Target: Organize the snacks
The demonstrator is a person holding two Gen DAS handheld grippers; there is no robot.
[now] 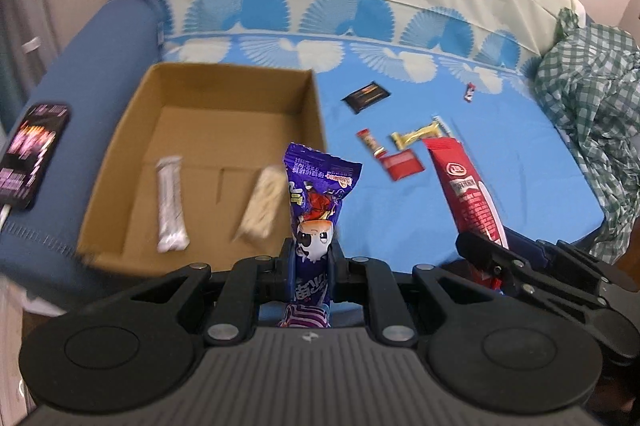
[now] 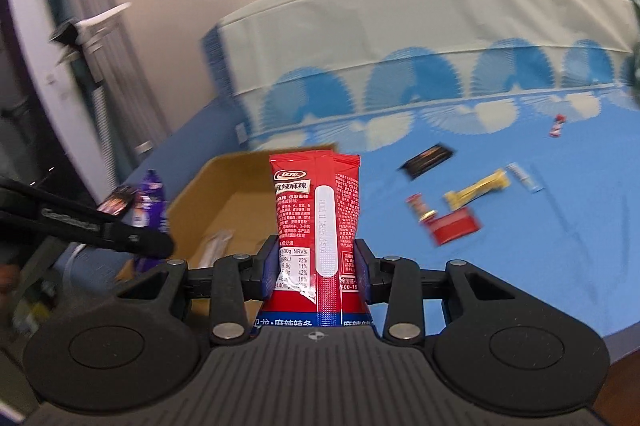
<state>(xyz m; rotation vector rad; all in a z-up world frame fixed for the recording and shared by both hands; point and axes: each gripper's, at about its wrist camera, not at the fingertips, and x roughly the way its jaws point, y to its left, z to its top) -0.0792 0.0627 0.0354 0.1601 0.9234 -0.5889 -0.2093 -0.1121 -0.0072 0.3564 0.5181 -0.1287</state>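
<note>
**Two snack packets held near a cardboard box on a bed**

The left hand-held gripper (image 1: pixel 311 262) is clamped on an upright purple snack packet (image 1: pixel 318 193) with a cartoon figure, just in front of the open cardboard box (image 1: pixel 120 161). The box sits on a bed with a blue sheet (image 1: pixel 400 218). Inside the box lie a white wrapped bar (image 1: pixel 171 203) and a pale wrapped bar (image 1: pixel 262 205). The right hand-held gripper (image 2: pixel 316 266) is clamped on an upright red snack packet (image 2: pixel 316 209), also near the box. To the right of the box, loose on the sheet, lie a black packet (image 1: pixel 366 97), a small red packet (image 1: pixel 402 165), a gold wrapper (image 1: pixel 418 137) and a small red tube (image 1: pixel 371 142). A green checked cloth (image 1: pixel 592 113) is bunched far right of the box.
</note>
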